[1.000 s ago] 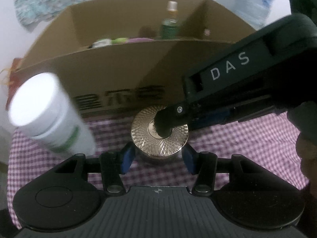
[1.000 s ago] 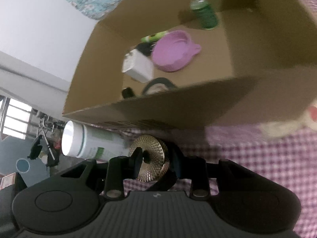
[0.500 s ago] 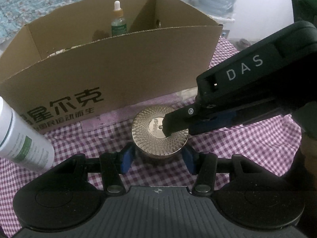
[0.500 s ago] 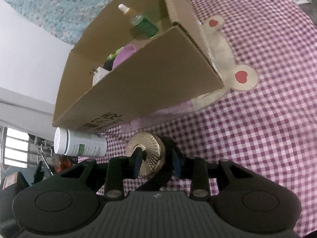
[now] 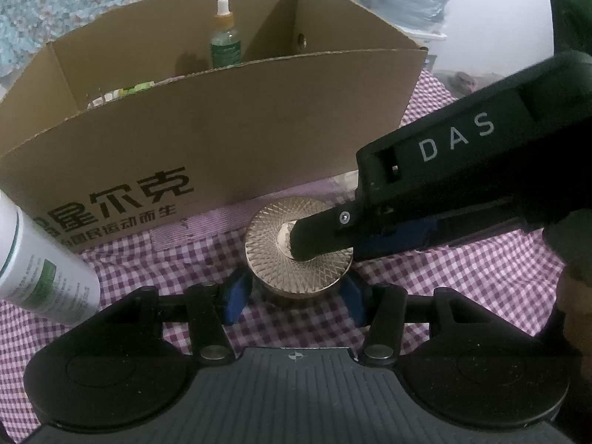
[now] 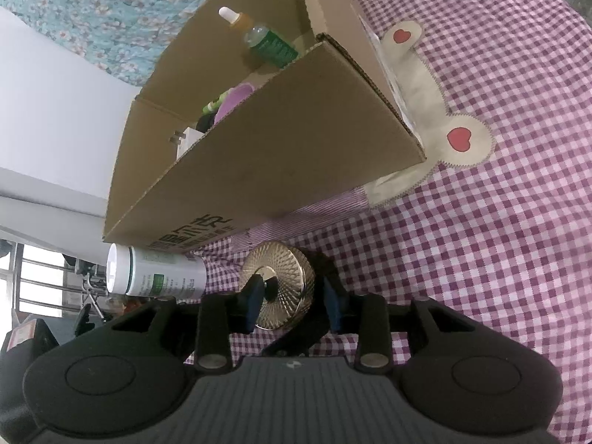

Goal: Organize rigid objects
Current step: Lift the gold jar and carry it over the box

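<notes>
Easing your right gripper (image 6: 291, 300) jaws apart around the jar (image 5: 298, 246), you have the left gripper (image 5: 295, 296) clamping its base just before the box (image 5: 222, 129), so boxing looks next.

"DAS" on the right tongs (image 5: 314, 238) (white letters); box (image 5: 222, 129) print Chinese.

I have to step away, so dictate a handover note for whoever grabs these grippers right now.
Left gripper: jaws closed on the sides of the gold-lidded jar, in front of the cardboard box.
Right gripper: one pad on the lid's centre, jaws have just been opening; grip unclear.
Done: dropper bottle and a few other items are in the box.
Left: the jar and the white bottle, lying beside the box, go in.
</notes>
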The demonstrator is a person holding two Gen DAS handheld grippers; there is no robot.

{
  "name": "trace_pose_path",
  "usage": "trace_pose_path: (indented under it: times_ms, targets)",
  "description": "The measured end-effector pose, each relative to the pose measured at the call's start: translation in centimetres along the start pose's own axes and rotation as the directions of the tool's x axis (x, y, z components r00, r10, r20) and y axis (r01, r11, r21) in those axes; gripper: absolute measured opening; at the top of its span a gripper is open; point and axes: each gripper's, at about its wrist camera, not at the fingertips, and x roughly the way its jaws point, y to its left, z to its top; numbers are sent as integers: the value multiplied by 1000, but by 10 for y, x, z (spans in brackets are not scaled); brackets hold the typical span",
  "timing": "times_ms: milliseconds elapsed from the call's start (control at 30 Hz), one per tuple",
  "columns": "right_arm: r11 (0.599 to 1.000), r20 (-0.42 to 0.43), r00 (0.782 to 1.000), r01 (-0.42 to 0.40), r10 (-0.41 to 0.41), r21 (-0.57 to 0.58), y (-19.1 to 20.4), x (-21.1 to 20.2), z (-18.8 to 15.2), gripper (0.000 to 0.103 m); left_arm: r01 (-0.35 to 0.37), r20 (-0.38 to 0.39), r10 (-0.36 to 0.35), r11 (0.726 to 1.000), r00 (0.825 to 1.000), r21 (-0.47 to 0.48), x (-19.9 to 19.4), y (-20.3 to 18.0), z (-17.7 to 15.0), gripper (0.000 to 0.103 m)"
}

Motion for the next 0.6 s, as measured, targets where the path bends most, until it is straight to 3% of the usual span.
trace_pose_path:
  times_ms: [600]
  targets:
    - [1000, 4, 1000, -24, 24, 19, -6, 3, -1, 44, 3, -11, -3, 1000, 1000, -8, 9, 2, 9, 53]
